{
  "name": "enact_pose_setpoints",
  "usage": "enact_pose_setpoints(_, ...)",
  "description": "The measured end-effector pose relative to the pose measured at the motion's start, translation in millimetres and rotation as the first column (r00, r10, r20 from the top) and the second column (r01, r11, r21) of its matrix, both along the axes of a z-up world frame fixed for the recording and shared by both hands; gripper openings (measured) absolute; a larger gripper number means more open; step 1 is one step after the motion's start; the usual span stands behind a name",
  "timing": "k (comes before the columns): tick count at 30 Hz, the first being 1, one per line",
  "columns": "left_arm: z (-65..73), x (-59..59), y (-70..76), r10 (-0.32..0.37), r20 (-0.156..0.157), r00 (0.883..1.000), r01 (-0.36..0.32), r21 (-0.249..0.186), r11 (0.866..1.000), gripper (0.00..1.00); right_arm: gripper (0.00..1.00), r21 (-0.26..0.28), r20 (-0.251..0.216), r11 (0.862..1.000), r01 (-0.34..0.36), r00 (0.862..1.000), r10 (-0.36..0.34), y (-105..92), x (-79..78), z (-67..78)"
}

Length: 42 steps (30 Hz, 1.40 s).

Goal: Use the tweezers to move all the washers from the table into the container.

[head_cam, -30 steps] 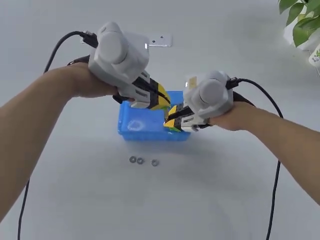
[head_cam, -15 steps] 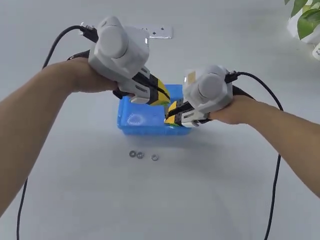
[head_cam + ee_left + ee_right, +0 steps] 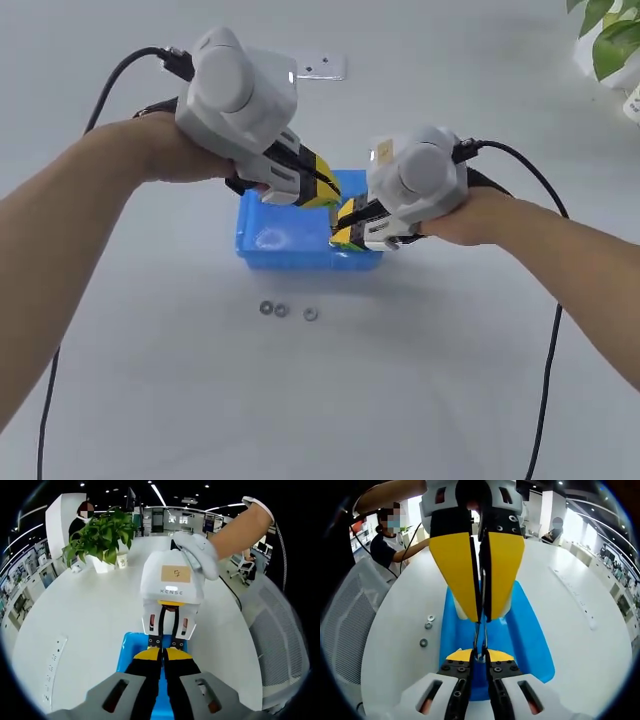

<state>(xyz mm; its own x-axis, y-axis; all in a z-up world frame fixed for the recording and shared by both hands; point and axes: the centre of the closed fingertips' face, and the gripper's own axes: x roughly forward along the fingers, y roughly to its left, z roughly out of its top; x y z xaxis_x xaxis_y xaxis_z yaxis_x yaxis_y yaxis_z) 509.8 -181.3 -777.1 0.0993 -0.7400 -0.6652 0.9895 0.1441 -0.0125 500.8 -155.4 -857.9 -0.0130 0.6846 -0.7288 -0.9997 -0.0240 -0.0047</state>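
Plainly the work sits above the white table [image 3: 420, 390], over the blue container [image 3: 285, 260], where the left gripper [image 3: 322, 192] and the right gripper [image 3: 340, 230] meet nose to nose; each has its jaws drawn almost together, and in the right gripper view the thin metal tweezers [image 3: 479, 630] run from between the left one's yellow jaws down into the right one's own, so both seem to pinch the same tool. I judge this a hand-over or a re-grip; to do it well, one gripper should hold firm until the other has the tweezers square (a skewed hold would let them twist); then the tips must go down to the three washers [image 3: 281, 311], which lie in a short row on the table just in front of the container. Its floor looks bare blue in the right gripper view; a pale patch in the head view may be glare, and I cannot tell whether a washer lies there.
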Motion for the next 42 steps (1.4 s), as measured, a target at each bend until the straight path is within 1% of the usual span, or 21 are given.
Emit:
enact_pose_setpoints(8, 6.8, -1.7, 0.2, -0.001, 0.009, 1.0, 0.001, 0.003, 1.0, 0.05, 0.11, 0.007, 0.015, 1.0, 0.001, 1.0, -0.002, -0.4, -1.2, 9.3)
enact_pose_setpoints(16, 19.5, -3.8, 1.3, 0.0, 0.028, 1.0, 0.0, 0.006, 1.0, 0.05, 0.11, 0.019, 0.035, 1.0, 0.0, 0.999, -0.001, 1.6, -1.3, 21.7)
enact_pose_setpoints(22, 29.3, -7.8, 2.0, 0.002, 0.043, 0.999, -0.002, 0.009, 1.0, 0.05, 0.11, 0.026, 0.053, 1.0, -0.004, 0.999, 0.003, 2.7, -3.1, 31.1)
enact_pose_setpoints(29, 40.7, -15.6, 3.3, 0.004, 0.056, 0.998, -0.005, 0.012, 1.0, 0.05, 0.11, 0.033, 0.073, 0.999, -0.008, 0.997, 0.006, 3.7, -8.6, 41.8)
enact_pose_setpoints(37, 51.6, -26.1, 5.1, 0.005, 0.068, 0.998, -0.006, 0.016, 1.0, 0.05, 0.11, 0.04, 0.09, 0.999, -0.012, 0.996, 0.008, 5.6, -13.7, 48.8)
enact_pose_setpoints(42, 55.2, -32.9, 5.7, 0.004, 0.072, 0.997, -0.006, 0.02, 1.0, 0.05, 0.11, 0.042, 0.096, 0.999, -0.014, 0.995, 0.01, 6.2, -22.8, 53.7)
